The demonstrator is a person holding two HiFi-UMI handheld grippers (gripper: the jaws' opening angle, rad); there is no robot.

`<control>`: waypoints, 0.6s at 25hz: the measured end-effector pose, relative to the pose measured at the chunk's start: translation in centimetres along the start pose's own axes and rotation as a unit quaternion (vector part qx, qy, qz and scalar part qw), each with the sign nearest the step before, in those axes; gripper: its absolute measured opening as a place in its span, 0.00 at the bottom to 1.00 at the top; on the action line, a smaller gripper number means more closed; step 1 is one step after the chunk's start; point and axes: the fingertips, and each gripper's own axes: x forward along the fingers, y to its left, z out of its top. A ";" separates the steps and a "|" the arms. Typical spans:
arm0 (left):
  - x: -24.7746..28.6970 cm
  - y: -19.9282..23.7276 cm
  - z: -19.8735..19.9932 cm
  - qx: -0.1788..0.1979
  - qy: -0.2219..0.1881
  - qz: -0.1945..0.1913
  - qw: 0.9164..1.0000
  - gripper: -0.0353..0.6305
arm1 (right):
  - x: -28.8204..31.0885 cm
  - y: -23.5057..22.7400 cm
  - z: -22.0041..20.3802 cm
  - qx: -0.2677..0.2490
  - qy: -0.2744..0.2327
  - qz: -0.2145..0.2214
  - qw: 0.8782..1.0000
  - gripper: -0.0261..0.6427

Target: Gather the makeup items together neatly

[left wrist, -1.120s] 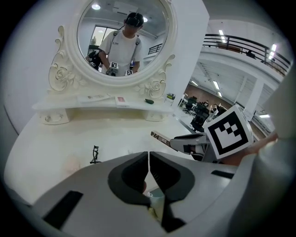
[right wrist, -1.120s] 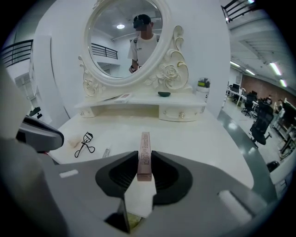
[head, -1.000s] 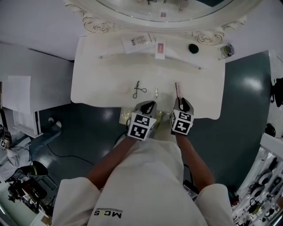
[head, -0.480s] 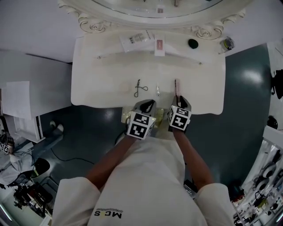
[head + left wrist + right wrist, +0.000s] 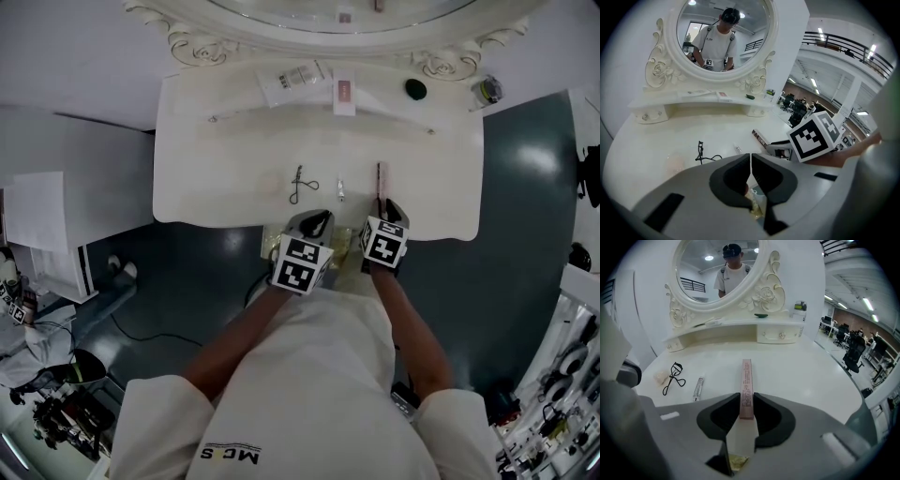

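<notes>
A long pink box (image 5: 746, 380) lies lengthwise on the white dressing table (image 5: 225, 169), right of a small silver tube (image 5: 698, 388) and a black eyelash curler (image 5: 672, 377). My right gripper (image 5: 746, 403) is shut on the box's near end, with a jaw against each side. The head view shows that gripper (image 5: 387, 204) at the table's front edge with the pink box (image 5: 382, 180) reaching away from it. My left gripper (image 5: 750, 157) is shut with nothing in it. It hangs over the front edge beside the right one, below the curler (image 5: 298, 185) and the tube (image 5: 340, 189).
The raised back shelf under the oval mirror (image 5: 719, 268) carries a white packet (image 5: 292, 82), a pink-labelled box (image 5: 343, 94) and a dark green item (image 5: 415, 89). A small jar (image 5: 486, 90) stands at its right end. A pale puff (image 5: 660, 377) lies left of the curler.
My right gripper has sunk a little toward the table top with the pink box in its jaws. The left gripper has stayed put.
</notes>
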 end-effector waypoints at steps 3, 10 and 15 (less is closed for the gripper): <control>0.0 0.1 0.0 0.001 0.001 0.000 1.000 0.08 | 0.3 0.0 -0.4 -0.003 0.010 -0.002 1.000 0.17; -0.3 0.4 -0.2 0.002 -0.001 0.001 1.000 0.08 | 0.2 0.1 -0.6 0.005 0.013 -0.006 1.000 0.17; -0.5 0.3 -0.4 0.003 0.000 -0.001 1.000 0.08 | 0.1 0.2 -1.0 0.003 0.016 -0.016 1.000 0.17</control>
